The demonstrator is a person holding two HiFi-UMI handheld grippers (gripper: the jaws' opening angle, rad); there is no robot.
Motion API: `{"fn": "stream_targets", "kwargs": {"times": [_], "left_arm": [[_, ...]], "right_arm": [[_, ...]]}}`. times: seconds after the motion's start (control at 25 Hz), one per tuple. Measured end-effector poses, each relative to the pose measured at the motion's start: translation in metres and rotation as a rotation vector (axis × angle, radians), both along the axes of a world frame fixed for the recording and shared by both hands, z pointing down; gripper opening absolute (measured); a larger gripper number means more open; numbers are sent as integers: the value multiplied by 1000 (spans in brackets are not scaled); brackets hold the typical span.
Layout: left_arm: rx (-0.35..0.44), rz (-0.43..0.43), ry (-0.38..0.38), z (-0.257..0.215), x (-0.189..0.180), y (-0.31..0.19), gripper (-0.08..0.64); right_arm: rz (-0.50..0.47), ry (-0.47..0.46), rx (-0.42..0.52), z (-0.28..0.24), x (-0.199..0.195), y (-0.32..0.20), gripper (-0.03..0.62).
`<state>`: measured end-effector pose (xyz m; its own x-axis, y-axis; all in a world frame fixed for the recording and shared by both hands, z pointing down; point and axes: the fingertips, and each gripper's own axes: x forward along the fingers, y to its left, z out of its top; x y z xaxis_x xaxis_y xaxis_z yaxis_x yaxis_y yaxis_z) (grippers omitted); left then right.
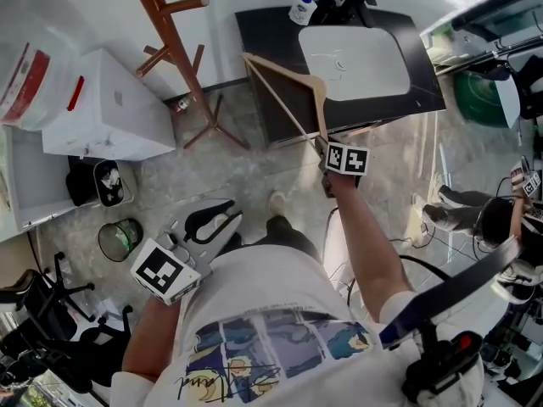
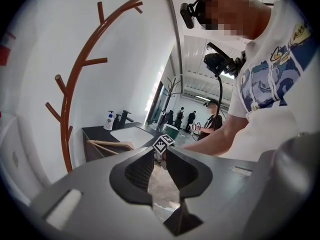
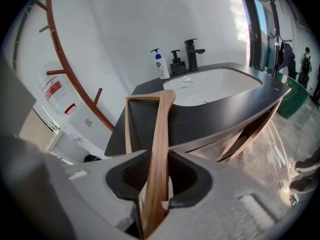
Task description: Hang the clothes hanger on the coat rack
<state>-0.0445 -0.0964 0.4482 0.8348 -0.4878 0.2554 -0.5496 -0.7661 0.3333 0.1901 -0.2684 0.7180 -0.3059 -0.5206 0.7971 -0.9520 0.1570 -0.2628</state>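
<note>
Now | right tongs (image 3: pixel 157 160): I am clamping the wooden hanger (image 3: pixel 161 129) beside the worktop (image 1: pixel 263 32) | left tongs (image 2: pixel 160 160): I am holding them slightly apart, empty.

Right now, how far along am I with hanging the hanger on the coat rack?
Done: the right tool is shut on the wooden hanger. In hand: the hanger is beside the dark counter, not yet at the coat rack. Left to do: carry it over and hook it on a peg. The left tool is open and empty.
</note>
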Motion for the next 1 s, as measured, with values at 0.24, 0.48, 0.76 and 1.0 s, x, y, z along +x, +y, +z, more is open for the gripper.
{"fn": "stream_targets", "kwargs": {"times": [0.24,0.48,0.76,1.0], "left_arm": [[-5,-2,15,-1,2,2,78],[5,14,16,-6,20,0,78],[22,13,12,-12,33,-1,78],[34,2,20,-13,41,-3,78]], "right_arm": [[3,-67,79,-33,1,-4,98],[-4,-102,97,-42,8,-5,98],[-45,-181,163,-73,9,1,97],[-155,-214,245,-130,10,10,95]]}}
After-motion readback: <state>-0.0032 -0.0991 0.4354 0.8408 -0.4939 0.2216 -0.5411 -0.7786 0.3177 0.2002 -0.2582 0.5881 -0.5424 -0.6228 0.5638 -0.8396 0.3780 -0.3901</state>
